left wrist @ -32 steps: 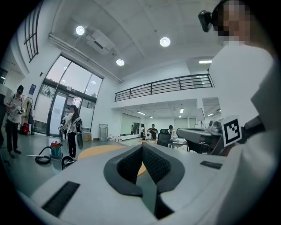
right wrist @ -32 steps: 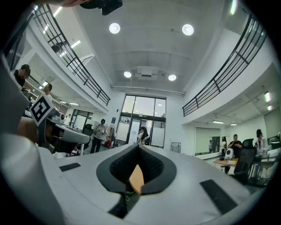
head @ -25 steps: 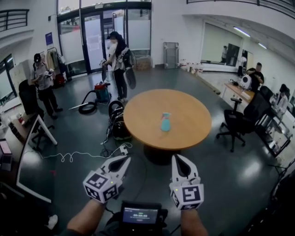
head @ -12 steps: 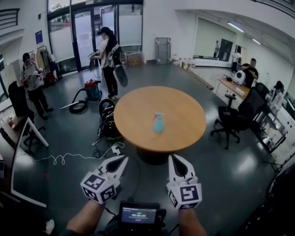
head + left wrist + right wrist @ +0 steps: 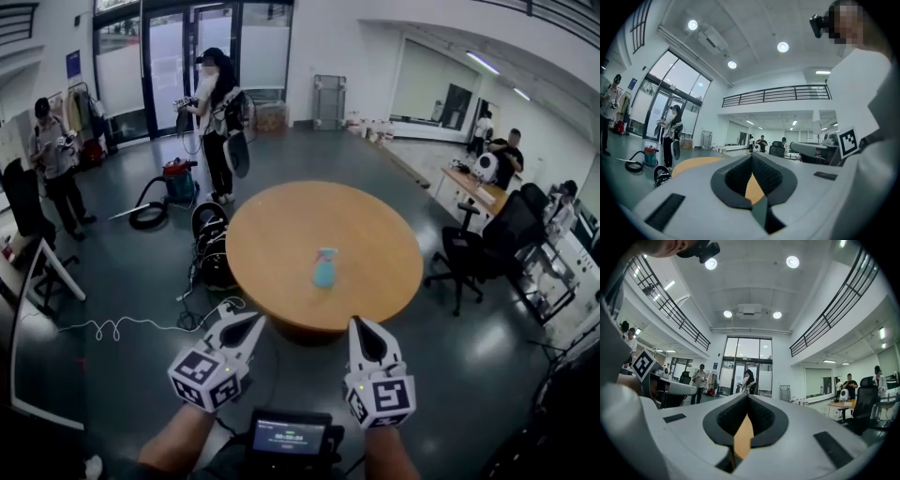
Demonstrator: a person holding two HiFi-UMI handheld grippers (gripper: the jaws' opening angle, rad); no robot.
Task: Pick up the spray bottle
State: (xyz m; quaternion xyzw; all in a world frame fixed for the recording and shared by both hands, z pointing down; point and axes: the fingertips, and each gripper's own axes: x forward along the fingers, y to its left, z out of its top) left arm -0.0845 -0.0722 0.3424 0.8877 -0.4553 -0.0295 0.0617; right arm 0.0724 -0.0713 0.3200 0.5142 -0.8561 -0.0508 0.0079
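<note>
A small teal spray bottle point(image 5: 325, 267) stands upright near the middle of a round wooden table point(image 5: 272, 234) in the head view. My left gripper point(image 5: 256, 321) and right gripper point(image 5: 361, 322) are held side by side below the table's near edge, both short of it and pointing level toward it. Both are shut with nothing between their jaws. In the left gripper view point(image 5: 751, 158) and the right gripper view point(image 5: 748, 398) the jaws meet at the tips, and only a strip of tabletop shows through the gap behind them. The bottle is hidden in both gripper views.
A black office chair point(image 5: 469, 258) stands right of the table. Bags point(image 5: 212, 253) and a white cable point(image 5: 131, 324) lie on the floor to its left. A person point(image 5: 217, 122) stands beyond by a vacuum point(image 5: 174, 183); another person point(image 5: 52, 159) is at the far left. Desks line the right wall.
Both grippers and my viewpoint have moved forward toward the table. The table and bottle now sit closer, with the table's near edge just above the fingertips. Both grippers stayed shut.
</note>
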